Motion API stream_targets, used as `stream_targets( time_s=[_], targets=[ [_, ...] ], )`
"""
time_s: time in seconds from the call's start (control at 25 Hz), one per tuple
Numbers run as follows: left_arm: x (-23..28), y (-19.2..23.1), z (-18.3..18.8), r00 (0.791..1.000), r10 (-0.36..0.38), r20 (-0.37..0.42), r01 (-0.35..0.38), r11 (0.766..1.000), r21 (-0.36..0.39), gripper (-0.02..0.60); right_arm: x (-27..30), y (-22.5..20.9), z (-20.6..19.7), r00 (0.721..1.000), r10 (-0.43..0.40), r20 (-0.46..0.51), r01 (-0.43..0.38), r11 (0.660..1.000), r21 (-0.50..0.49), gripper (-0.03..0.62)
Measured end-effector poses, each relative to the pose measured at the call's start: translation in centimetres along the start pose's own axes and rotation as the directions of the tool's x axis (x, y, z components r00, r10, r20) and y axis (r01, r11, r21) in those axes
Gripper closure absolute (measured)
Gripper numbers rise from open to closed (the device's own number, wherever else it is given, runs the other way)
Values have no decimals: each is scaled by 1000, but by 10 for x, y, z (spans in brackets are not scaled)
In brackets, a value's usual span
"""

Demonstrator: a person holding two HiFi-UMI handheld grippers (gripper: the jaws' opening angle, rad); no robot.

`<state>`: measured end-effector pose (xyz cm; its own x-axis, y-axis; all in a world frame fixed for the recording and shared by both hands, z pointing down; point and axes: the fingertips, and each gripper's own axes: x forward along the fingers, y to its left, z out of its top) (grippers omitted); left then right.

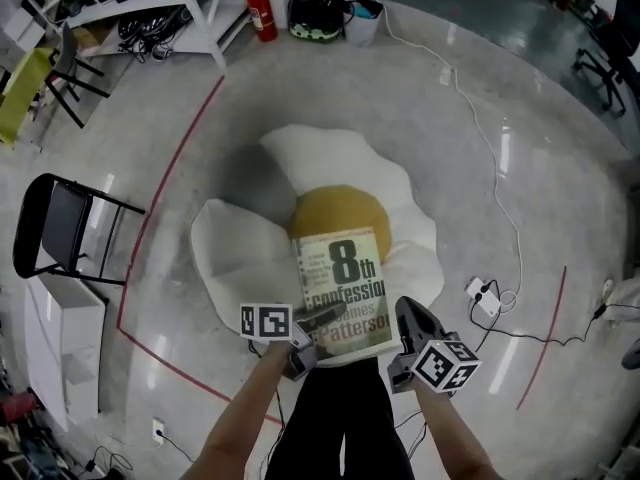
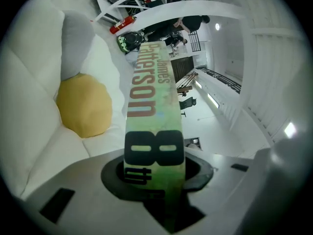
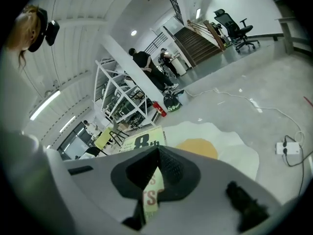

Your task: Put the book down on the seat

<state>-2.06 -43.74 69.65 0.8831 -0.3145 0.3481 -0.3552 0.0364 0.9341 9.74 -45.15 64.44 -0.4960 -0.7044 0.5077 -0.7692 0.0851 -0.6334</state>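
The book [image 1: 343, 288], pale green with a big "8th" on its cover, hangs over the seat [image 1: 400, 188], a white fried-egg-shaped cushion with a yellow yolk pillow [image 1: 340, 208]. My left gripper [image 1: 318, 320] is shut on the book's lower left edge. In the left gripper view the book's spine [image 2: 154, 111] runs out from between the jaws of the left gripper [image 2: 156, 180], with the yolk pillow [image 2: 83, 106] to its left. My right gripper [image 1: 408, 313] stands beside the book's lower right corner. Its tips [image 3: 159, 153] touch, and the book [image 3: 142, 142] shows behind them.
A black folding chair [image 1: 60, 223] and a white shelf unit [image 1: 60, 348] stand at the left. A red fire extinguisher [image 1: 262, 10] and a dark helmet [image 1: 318, 8] lie beyond the seat. A white cable and power strip [image 1: 483, 298] trail on the right. Red tape lines [image 1: 160, 198] cross the floor.
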Motion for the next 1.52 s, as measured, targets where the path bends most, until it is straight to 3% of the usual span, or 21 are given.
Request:
stream_targets(
  time_s=[0.24,0.4,0.6,0.84,1.12,1.32,1.52],
  targets=[
    [36,52,14,1000,-3,-20,2,1000,-28,419,50,-34,-14,1000,15,-16,-15,999,37,583],
    [53,81,13,999,-43,-10,42,995,-87,419,77,-47,-30,1000,25,-12,-24,998,50,583],
    [83,126,25,999,-39,-5,38,988,-148,419,107,-75,-39,1000,19,-23,-17,998,63,583],
    [106,177,28,997,-63,-37,52,966,-255,419,137,-115,-67,998,-11,-60,16,996,87,583],
    [137,226,16,991,-101,-93,47,883,-466,419,163,-146,-83,996,-22,-81,31,994,108,583],
    [153,251,0,980,-109,-166,3,845,-535,419,177,-157,-88,996,-21,-87,31,993,114,583],
    [160,274,6,984,-87,-156,-25,799,-601,417,185,-165,-99,994,-25,-103,38,991,127,583]
  ],
)
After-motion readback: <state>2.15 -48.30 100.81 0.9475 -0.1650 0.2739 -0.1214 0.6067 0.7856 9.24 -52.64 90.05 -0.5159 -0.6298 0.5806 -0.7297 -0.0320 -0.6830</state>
